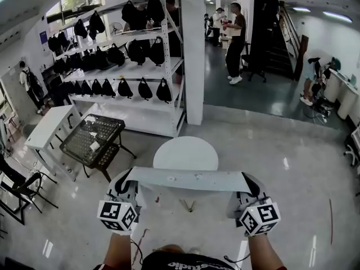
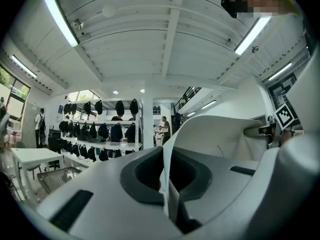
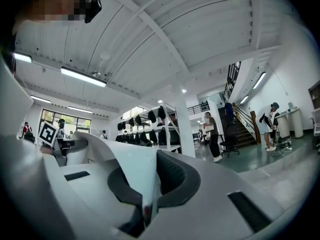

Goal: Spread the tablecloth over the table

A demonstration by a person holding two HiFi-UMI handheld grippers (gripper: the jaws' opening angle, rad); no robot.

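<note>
Pale grey fabric tablecloth [image 1: 188, 180] is held in the air as a taut band between both grippers, at the near edge of the round white table [image 1: 185, 151]. Left gripper [image 1: 127, 182]: jaws pressed together, pinching the cloth's left end. Right gripper [image 1: 251, 184]: jaws pressed together, pinching the right end. White metal shelving rack [image 1: 169, 66] with black bags stands beyond.

Left gripper [image 2: 167, 179]: jaws pressed together on a thin edge of the white tablecloth [image 2: 220, 134]. The cloth rises from the dark pads and arcs right to the right gripper [image 2: 265, 131], whose marker cube [image 2: 284, 115] shows just above. Background left: shelving rack [image 2: 100, 139] hung with black bags [image 2: 119, 107], white table [image 2: 30, 156], wire mesh tray [image 2: 60, 176] beside it. Person [image 2: 163, 128] standing past a white pillar [image 2: 147, 124]. Strip lights [image 2: 60, 16] overhead.
</note>
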